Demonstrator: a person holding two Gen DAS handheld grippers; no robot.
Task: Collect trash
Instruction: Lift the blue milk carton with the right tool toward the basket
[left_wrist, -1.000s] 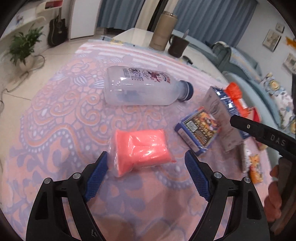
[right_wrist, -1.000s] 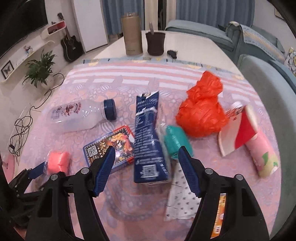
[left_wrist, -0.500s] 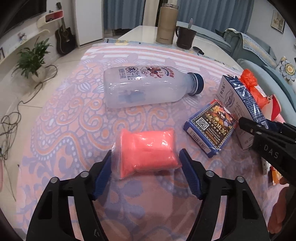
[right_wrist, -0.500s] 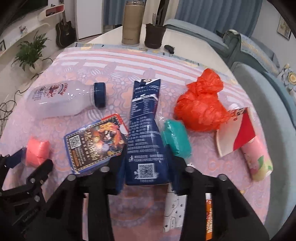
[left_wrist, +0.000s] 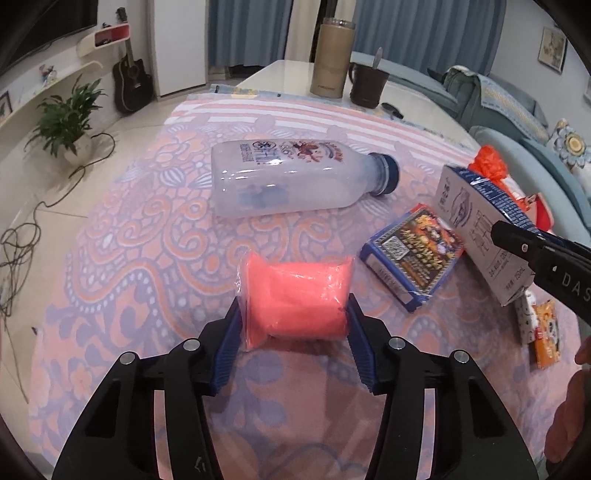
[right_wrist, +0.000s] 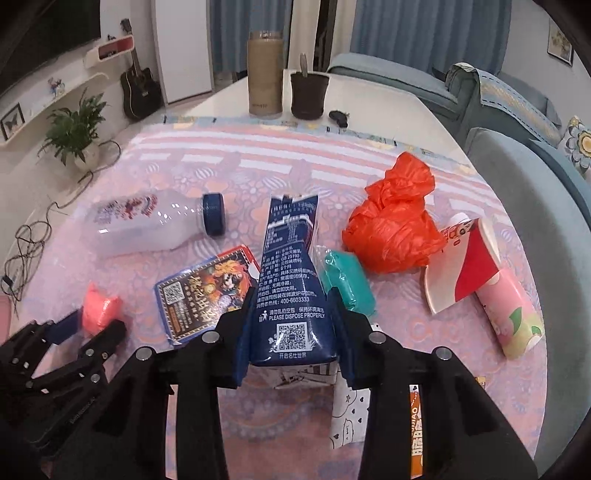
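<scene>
**Observer:** Spread over the living-room table is a pink and lilac patterned tablecloth (left_wrist: 155, 236), and nearly all the litter is on it, so the collecting has barely begun. No bin or bag for the rubbish shows in either view.

**Colleague:** What is in hand, then?

**Observer:** Two pieces. The left gripper (left_wrist: 291, 325) has its blue pads pressed on both sides of a soft salmon-pink packet in clear film (left_wrist: 295, 295), which lies at the near edge of the cloth. The right gripper (right_wrist: 291, 328) is clamped on the base of a dark blue drink carton with white print (right_wrist: 291, 280), whose opened top points away from the camera.

**Colleague:** And what is left?

**Observer:** A clear plastic bottle with a blue cap (left_wrist: 291, 177) lying on its side, a flat blue box with a colourful printed face (left_wrist: 413, 254), a crumpled orange plastic bag (right_wrist: 391, 225), a teal packet (right_wrist: 347, 284) just beside the carton, a red and white paper cup (right_wrist: 461, 262), a pink tube-shaped wrapper (right_wrist: 513, 314) and small printed wrappers near the right pads.

**Colleague:** How does it differ from a second earlier?

**Observer:** Then both pairs of jaws stood wide of their targets. Both have just been closing: the left onto the packet, the right onto the carton, whose base has tipped up off the cloth.
</scene>
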